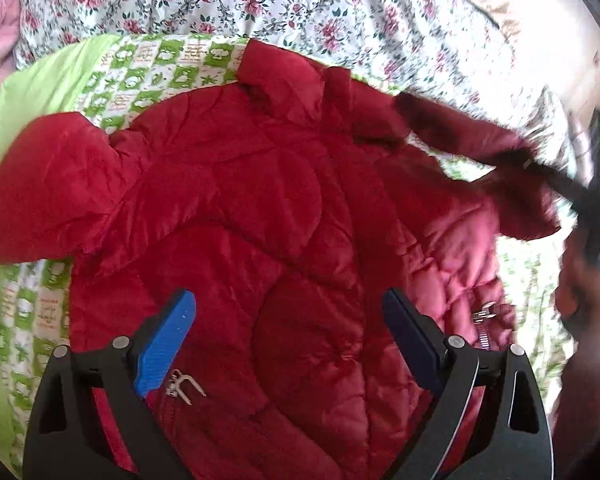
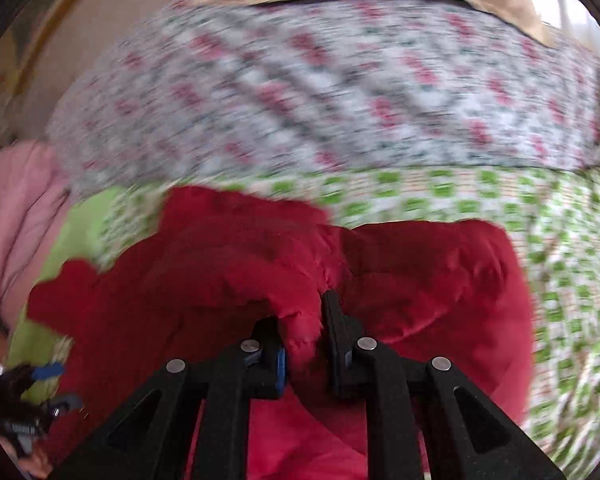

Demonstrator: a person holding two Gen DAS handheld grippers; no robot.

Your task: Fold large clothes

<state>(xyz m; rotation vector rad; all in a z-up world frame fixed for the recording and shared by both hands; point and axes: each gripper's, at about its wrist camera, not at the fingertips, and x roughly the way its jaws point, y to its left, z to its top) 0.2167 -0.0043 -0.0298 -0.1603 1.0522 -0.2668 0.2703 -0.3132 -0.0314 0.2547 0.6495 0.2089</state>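
The left claw (image 1: 288, 344) hangs wide open over the red padded jacket (image 1: 260, 208), which lies spread on the green patterned blanket (image 1: 148, 68) on the bed. The right claw (image 2: 305, 344) pinches a jacket sleeve (image 2: 260, 264); carry it well across the jacket's middle, keeping it taut

A: Bright, soft daylight; the right edge of the left wrist view is washed out, and the quilted red puffer jacket (image 1: 260, 200) shows a mild sheen.

B: The right wrist view is motion-smeared, especially the white rose-print bedsheet (image 2: 320, 92). Both views bend at their dark rims.
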